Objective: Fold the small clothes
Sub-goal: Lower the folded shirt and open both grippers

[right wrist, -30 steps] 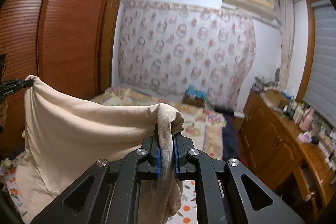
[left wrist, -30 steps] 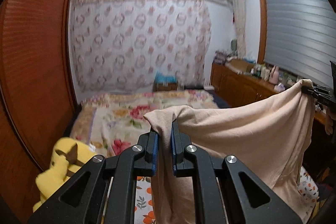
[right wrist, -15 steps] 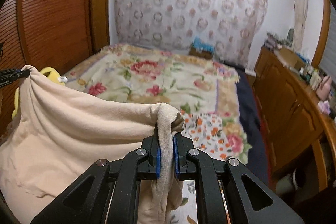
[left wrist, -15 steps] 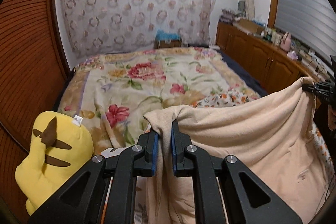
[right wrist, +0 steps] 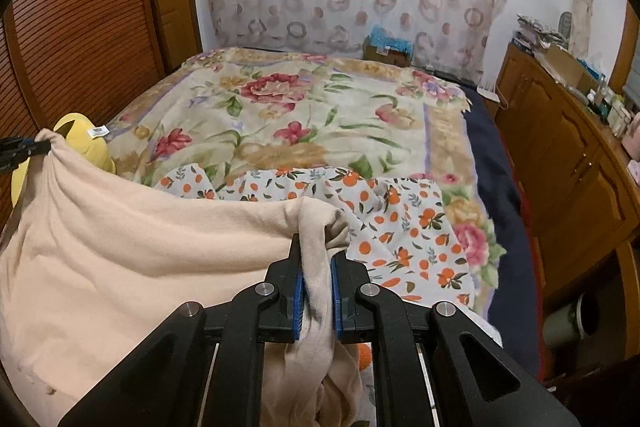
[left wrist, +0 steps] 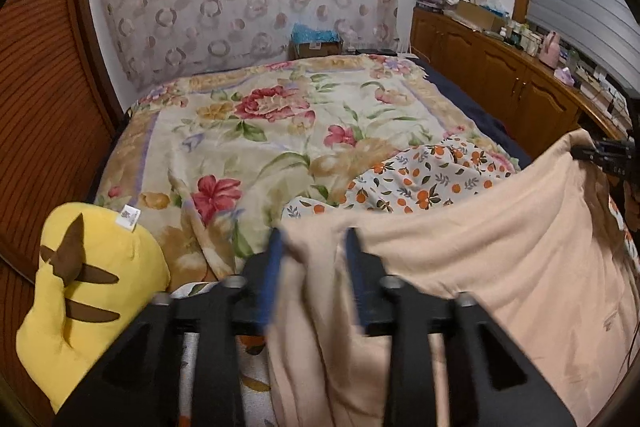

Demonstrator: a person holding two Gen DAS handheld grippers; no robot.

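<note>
A peach garment [left wrist: 500, 247] hangs stretched between my two grippers over the bed, its lower part sagging toward the covers. In the left wrist view my left gripper [left wrist: 313, 241] is blurred and its jaws are opening wide. A corner of the garment lies loosely between them, with no pad pressing on it. My right gripper [right wrist: 316, 255] has its jaws opening slightly, and a bunched corner of the peach garment [right wrist: 120, 247] still fills the narrow gap between its blue pads. Each gripper shows at the other view's edge: right gripper [left wrist: 588, 151], left gripper [right wrist: 36, 146].
The bed carries a floral blanket [left wrist: 260, 131] and an orange-print cloth [right wrist: 400, 219] just beyond the garment. A yellow plush toy [left wrist: 92, 287] sits at the near left by louvred wardrobe doors [left wrist: 40, 107]. Wooden cabinets [right wrist: 568, 155] line the right side.
Both grippers have tipped down toward the bed and brought the garment lower. The left jaws have sprung wide apart; the right jaws have parted a little around the cloth.
</note>
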